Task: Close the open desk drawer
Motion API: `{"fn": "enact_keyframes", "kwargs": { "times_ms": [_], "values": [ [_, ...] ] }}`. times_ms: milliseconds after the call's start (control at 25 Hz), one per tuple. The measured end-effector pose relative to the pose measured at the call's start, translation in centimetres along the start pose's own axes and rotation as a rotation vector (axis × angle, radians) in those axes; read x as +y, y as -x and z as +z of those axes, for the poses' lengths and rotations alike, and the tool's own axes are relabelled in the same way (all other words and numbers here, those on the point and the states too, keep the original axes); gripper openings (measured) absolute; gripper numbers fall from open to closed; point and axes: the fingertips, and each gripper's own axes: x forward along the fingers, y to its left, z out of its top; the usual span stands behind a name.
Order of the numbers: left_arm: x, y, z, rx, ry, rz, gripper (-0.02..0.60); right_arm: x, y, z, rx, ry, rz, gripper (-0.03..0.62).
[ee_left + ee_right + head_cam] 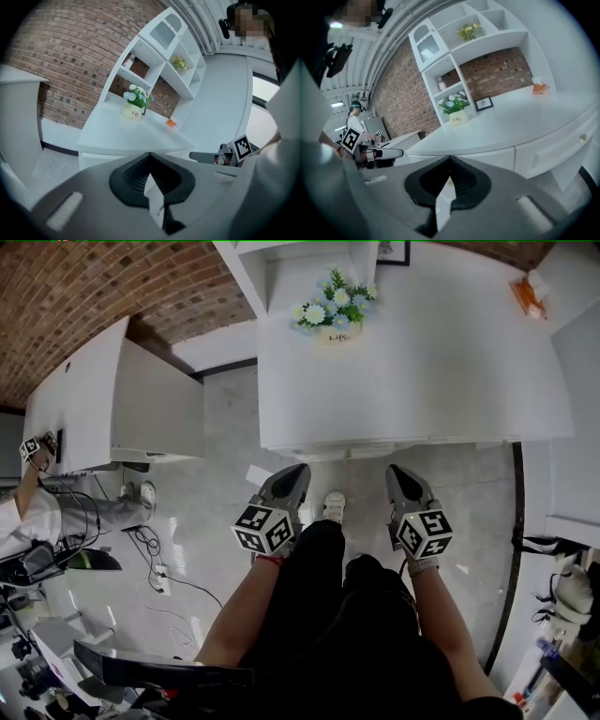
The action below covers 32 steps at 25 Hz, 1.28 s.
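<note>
Before the table [422, 381], left gripper [298, 474] and right gripper [401, 474] hover closed on nothing (tips together), probably so blunt noses can push the barely protruding drawer [384, 447] in.

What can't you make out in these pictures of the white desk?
Head view: the desk top hides the drawer fronts below, so whether one is open cannot be told there.
Head view: the picture frame is cut off by the top edge.
Right gripper view: the orange item is too small to identify.
Left gripper view: the left claw's own body covers the desk's lower front.
</note>
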Motion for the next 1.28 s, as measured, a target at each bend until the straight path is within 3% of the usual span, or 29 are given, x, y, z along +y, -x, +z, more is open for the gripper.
{"fn": "enact_keyframes", "kwargs": {
  "times_ms": [440,1000,1280],
  "values": [
    [-4.7,4.9,1.7,-0.162,-0.071,0.074,0.002,2.0,6.6,2.4,-0.095,0.164,0.077,0.000],
    [-12.5,11.6,-1.0,-0.283,-0.133,0.140,0.002,4.4,16.3,1.5,-0.170,0.240,0.128,0.000],
    [-15.4,13.9,-1.6,-0.313,-0.134,0.137,0.002,5.4,19.9,1.0,-0.196,0.245,0.139,0.000]
  ]
}}
